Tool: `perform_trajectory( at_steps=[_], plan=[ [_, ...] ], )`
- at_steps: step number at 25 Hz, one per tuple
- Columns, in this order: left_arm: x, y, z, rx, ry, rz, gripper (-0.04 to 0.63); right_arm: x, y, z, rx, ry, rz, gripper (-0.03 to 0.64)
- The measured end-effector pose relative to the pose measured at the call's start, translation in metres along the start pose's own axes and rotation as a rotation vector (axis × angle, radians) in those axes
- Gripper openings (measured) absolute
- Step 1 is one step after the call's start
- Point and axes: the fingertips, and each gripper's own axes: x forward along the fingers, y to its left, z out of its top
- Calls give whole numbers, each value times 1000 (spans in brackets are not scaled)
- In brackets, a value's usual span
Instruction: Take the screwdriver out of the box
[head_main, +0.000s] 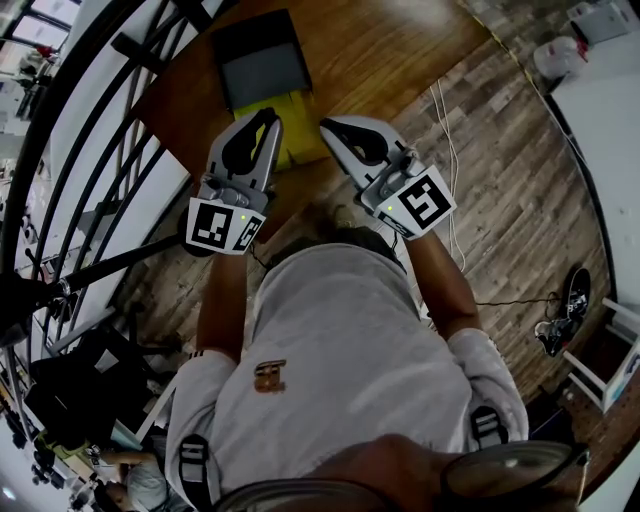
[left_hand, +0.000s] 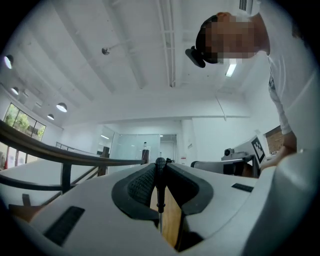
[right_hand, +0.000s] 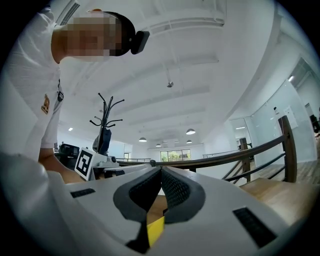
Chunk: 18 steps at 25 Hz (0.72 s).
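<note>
1. Over the wooden table, head view: both grippers are held up near the chest, side by side. The box lies open on the table beyond them, dark lid back, yellow inside. Left gripper and right gripper point away from the person. The screwdriver is too thin to spot from here.
2. Left gripper view: claw pinches the screwdriver. Its slim black handle stands upright btw the ribbed pads, thin shaft running down past the jaws. Bare wood shows below, no box walls around it.
3. Right gripper view: claw pressed together, tips touching, nothing btw them. A yellow bit of the box shows thru the gap underneath.
4. Step, as I judge it: driver is out of the box, so extraction is about done. Next move prob. calls for a steady grip and setting it down on the table beside the box, w/o letting the thin handle slip or swing.
</note>
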Motion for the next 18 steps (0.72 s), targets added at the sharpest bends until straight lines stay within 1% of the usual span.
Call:
perform_trajectory(
  at_steps=[3,8,18],
  plan=[
    [-7,-4,8,12,-40,-1,80,-1,6,4,-3,-17,2,32],
    [-21,-6,18,12,-92,19,80,-2,17,12,-6,-41,6,32],
    [-32,-12,24,11,-120,31,80,-6,29,23,-20,-87,-3,32]
  ],
)
